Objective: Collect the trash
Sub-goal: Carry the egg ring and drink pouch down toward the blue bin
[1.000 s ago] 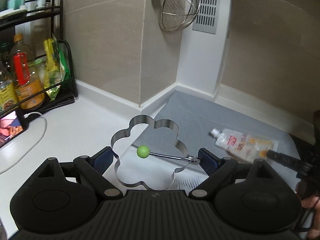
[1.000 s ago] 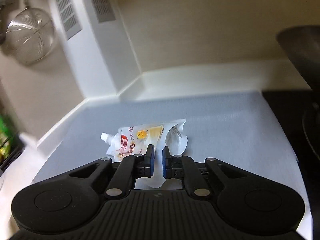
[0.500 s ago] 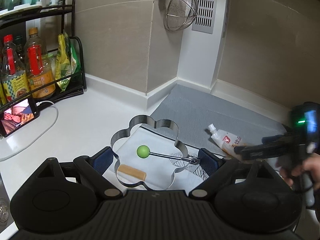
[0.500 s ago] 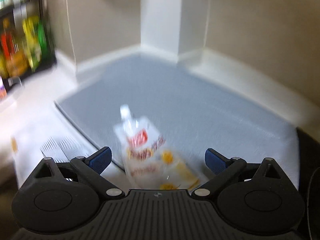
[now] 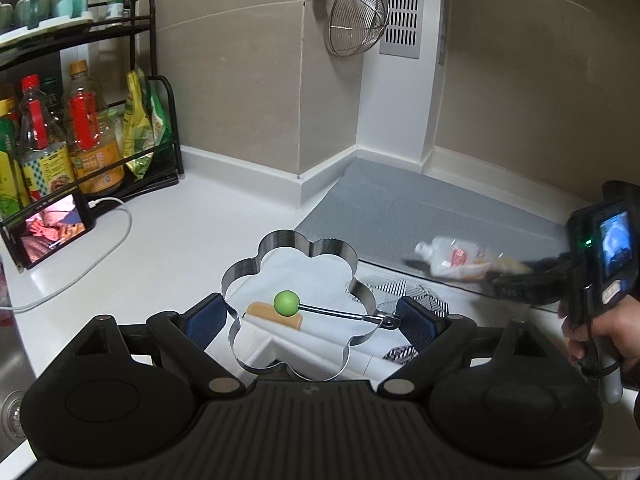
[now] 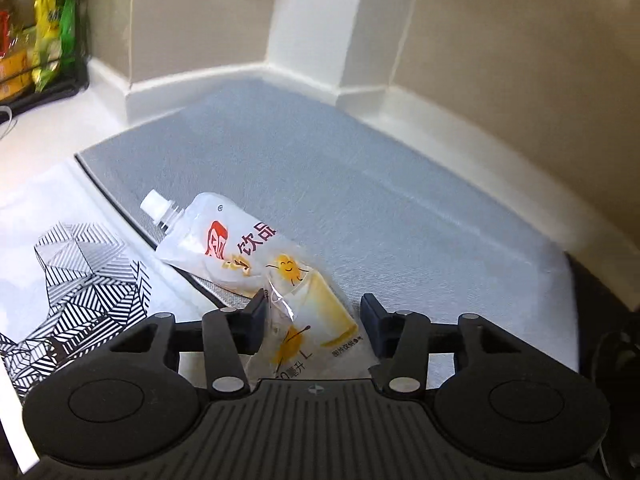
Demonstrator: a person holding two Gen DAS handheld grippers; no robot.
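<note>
Lying across the edge of the grey mat [image 6: 360,184], spout toward ten o'clock, the drink pouch [image 6: 256,264] is flanked by the right gripper [image 6: 314,322], whose jaws have just been closing; a gap is seen at the right pad, so no grip is shown. The flower-shaped steel ring [image 5: 296,304] is clamped by the left gripper [image 5: 310,318], above a patterned white bag [image 5: 400,292].

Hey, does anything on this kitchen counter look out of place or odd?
Yes. A crumpled drink pouch lies flat on the grey mat, its spout poking over the mat's edge. The left gripper is clamped on a flower-shaped metal ring, hardly trash.
</note>
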